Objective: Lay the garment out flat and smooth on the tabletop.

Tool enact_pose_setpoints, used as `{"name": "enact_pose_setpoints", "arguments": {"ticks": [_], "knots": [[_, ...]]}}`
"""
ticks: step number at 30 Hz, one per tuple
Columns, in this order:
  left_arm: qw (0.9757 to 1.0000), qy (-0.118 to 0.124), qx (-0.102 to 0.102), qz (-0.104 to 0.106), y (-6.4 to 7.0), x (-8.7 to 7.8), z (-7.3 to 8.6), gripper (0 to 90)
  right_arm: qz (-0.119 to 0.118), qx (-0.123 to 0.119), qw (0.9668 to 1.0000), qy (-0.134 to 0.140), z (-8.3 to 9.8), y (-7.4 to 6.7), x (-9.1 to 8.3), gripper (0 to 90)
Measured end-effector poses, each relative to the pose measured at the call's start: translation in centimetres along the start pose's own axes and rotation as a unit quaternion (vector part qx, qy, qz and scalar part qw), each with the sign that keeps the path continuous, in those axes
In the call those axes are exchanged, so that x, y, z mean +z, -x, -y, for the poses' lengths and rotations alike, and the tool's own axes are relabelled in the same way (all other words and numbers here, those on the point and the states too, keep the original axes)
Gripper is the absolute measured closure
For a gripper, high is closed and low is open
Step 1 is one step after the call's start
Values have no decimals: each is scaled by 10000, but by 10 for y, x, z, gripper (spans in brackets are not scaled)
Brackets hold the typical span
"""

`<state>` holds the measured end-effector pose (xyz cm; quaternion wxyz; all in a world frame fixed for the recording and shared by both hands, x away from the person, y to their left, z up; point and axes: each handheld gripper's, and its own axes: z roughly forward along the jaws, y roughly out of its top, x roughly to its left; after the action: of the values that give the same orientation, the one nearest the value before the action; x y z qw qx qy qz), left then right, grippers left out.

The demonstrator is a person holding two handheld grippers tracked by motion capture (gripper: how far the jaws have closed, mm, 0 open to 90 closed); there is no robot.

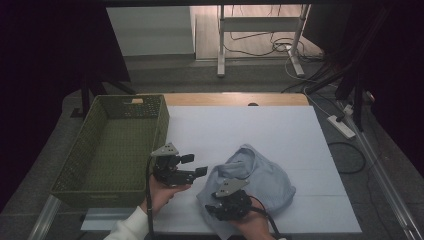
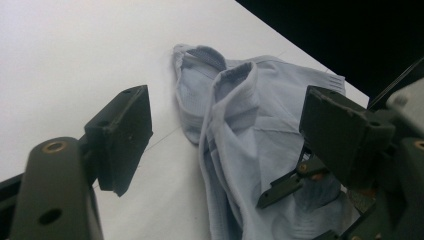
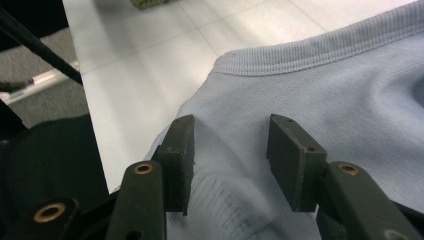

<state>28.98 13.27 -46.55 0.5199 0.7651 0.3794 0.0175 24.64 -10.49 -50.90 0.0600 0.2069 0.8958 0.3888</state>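
A light blue garment (image 1: pixel 260 177) lies crumpled on the white table (image 1: pixel 240 125), toward the front right. My left gripper (image 1: pixel 194 165) hovers just left of it, open, with nothing between its fingers. Seen from the left gripper view, the garment (image 2: pixel 235 100) and its ribbed collar lie ahead between the spread jaws of the left gripper (image 2: pixel 235 132). My right gripper (image 1: pixel 216 206) sits low on the garment's near left edge. In the right gripper view a raised fold of the cloth (image 3: pixel 300 85) stands between the jaws of the right gripper (image 3: pixel 230 157), and the pads do not press on it.
A green woven basket (image 1: pixel 162 125) with nothing in it stands at the table's left side, close to my left hand. Its corner (image 3: pixel 147 4) shows in the right gripper view. Off the right edge, a power strip (image 1: pixel 342 126) and cables lie on the floor.
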Motion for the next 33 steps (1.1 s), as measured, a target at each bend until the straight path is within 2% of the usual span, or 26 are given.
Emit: {"name": "enact_pose_setpoints", "arguments": {"ticks": [3,4,7,8,9,11,13,14,16,17,18,19,20,21,22,24,26,33], "knots": [[10000,-11,-6,-22,0,0,0,222,0,59,9999,108,0,2,-4,535],[10000,-9,-2,-20,0,0,0,222,50,55,9997,239,0,3,-12,517],[10000,-10,11,-26,0,1,0,223,61,82,9994,332,0,6,-22,502],[10000,-12,5,-20,1,1,0,223,153,117,9989,433,2,11,-34,494],[10000,-22,8,-15,1,2,0,223,153,117,9989,433,2,11,-34,494],[10000,-31,15,1,1,4,0,222,277,211,9981,508,6,22,-51,477],[10000,-35,22,15,1,5,0,221,295,253,9980,508,8,26,-56,472],[10000,-57,35,20,1,7,-1,221,482,353,9967,554,14,36,-66,469],[10000,-50,33,29,1,9,-1,223,600,521,9951,593,19,46,-75,458],[10000,-61,39,35,1,10,-2,223,600,521,9951,593,19,46,-75,458],[9999,-91,51,36,2,14,-3,224,739,652,9931,636,24,55,-82,454],[9999,-91,51,36,2,14,-3,224,739,652,9931,636,24,55,-82,454],[9999,-124,70,52,2,18,-4,226,833,769,9911,695,27,62,-88,454],[9999,-124,70,52,2,18,-4,227,833,769,9911,695,27,62,-88,454],[9998,-145,80,55,2,21,-4,228,891,836,9897,739,29,68,-92,452],[9998,-181,82,77,2,25,-5,232,911,853,9894,748,30,70,-94,451],[9997,-227,81,99,1,31,-7,241,1016,890,9875,806,31,74,-99,444],[9994,-293,79,139,0,44,-13,254,1123,952,9854,851,36,81,-108,443]]}}
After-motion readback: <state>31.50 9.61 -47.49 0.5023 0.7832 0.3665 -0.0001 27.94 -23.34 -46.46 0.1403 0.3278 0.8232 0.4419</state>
